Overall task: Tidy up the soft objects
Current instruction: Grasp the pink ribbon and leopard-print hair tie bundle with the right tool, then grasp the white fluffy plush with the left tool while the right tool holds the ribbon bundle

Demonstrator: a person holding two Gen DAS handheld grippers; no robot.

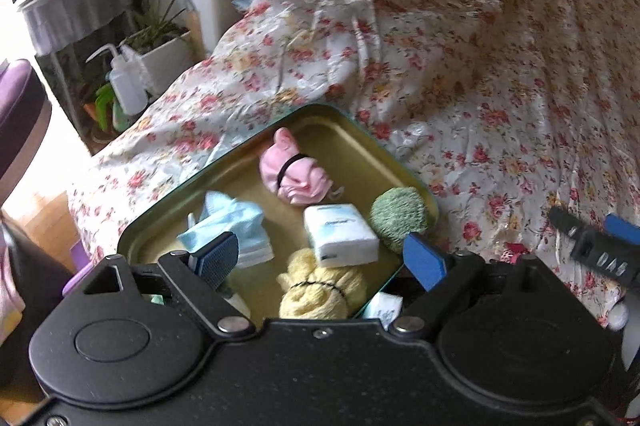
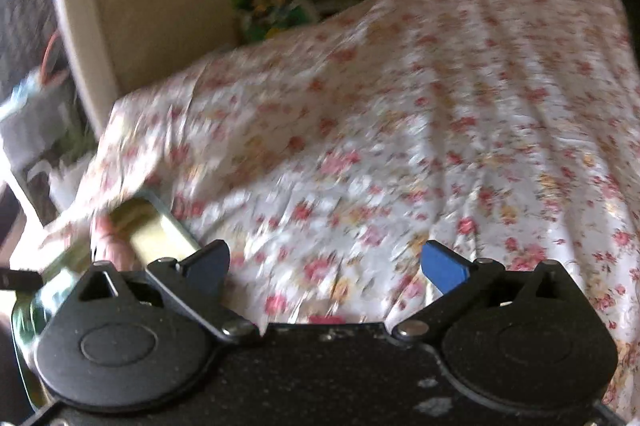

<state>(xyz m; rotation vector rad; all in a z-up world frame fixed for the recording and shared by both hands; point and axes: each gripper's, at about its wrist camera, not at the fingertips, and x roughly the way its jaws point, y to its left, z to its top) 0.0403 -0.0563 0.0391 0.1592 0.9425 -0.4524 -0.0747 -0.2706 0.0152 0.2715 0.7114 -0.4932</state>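
A tin box (image 1: pixel 344 124) with a gold inside lies on the floral bed cover. In it are a pink cloth bundle (image 1: pixel 294 172) tied with a black band, a light blue face mask (image 1: pixel 236 222), a white tissue pack (image 1: pixel 340 232), a green yarn ball (image 1: pixel 398 214) and a yellow bundle (image 1: pixel 320 286) with a black band. My left gripper (image 1: pixel 320 258) hangs open over the tin's near end, holding nothing. My right gripper (image 2: pixel 326 262) is open and empty above the bare cover, right of the tin (image 2: pixel 156 226); the view is blurred. It also shows as the right gripper (image 1: pixel 588 226) at the edge.
A floral cover (image 1: pixel 480 66) spreads over the bed to the far right. A white packet (image 1: pixel 384 306) lies just outside the tin's near corner. Left of the bed stand a white planter (image 1: pixel 168 58), a squeeze bottle (image 1: pixel 126 86) and a small draped table (image 1: pixel 76 14).
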